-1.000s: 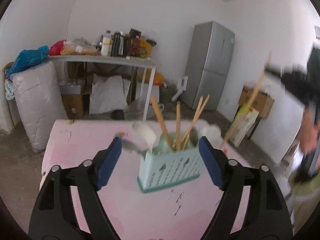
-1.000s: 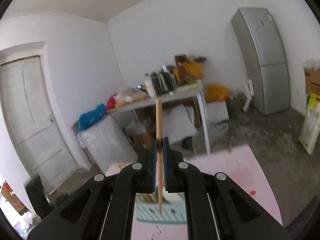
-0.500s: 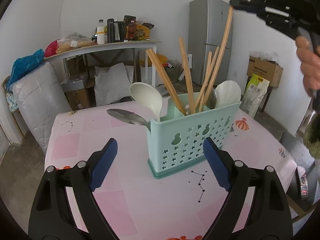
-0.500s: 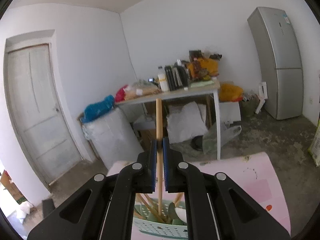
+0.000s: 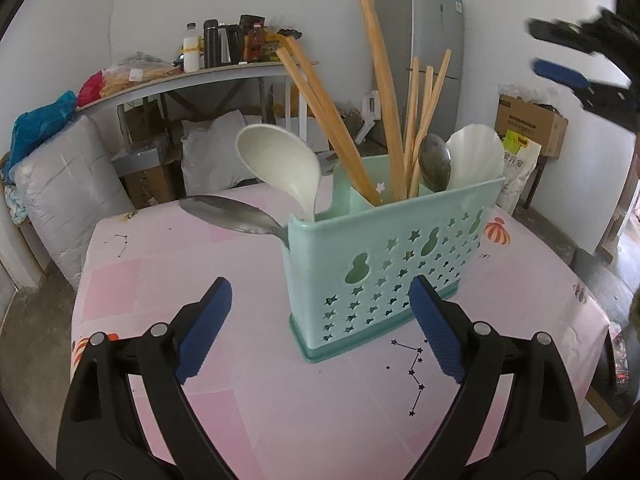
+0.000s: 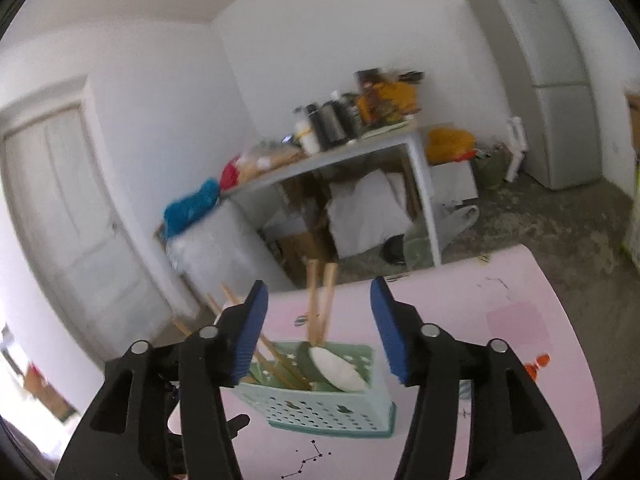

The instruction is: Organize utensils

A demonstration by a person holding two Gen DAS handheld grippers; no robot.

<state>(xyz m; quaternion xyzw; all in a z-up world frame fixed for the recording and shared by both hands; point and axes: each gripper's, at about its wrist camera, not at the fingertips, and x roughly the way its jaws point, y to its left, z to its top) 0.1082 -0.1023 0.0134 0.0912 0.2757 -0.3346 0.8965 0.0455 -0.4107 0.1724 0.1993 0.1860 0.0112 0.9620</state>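
A mint green perforated utensil caddy (image 5: 396,256) stands on the pink table (image 5: 160,280). It holds several wooden chopsticks (image 5: 380,92), a white ladle (image 5: 284,164), a metal spoon (image 5: 224,212) leaning out to the left, another metal spoon (image 5: 434,162) and a white spoon (image 5: 476,156). My left gripper (image 5: 320,328) is open and empty just in front of the caddy. My right gripper (image 6: 318,332) is open and empty above the caddy (image 6: 320,400); it also shows at the upper right of the left wrist view (image 5: 560,52).
Behind the pink table stand a cluttered white side table (image 5: 200,76) with bottles and bags, a grey fridge (image 5: 424,52), white sacks (image 5: 64,176) and cardboard boxes (image 5: 532,124). A white door (image 6: 60,208) is at the left.
My right gripper has opened and let go of the chopstick, which now stands in the caddy. The left gripper has come closer to the caddy.
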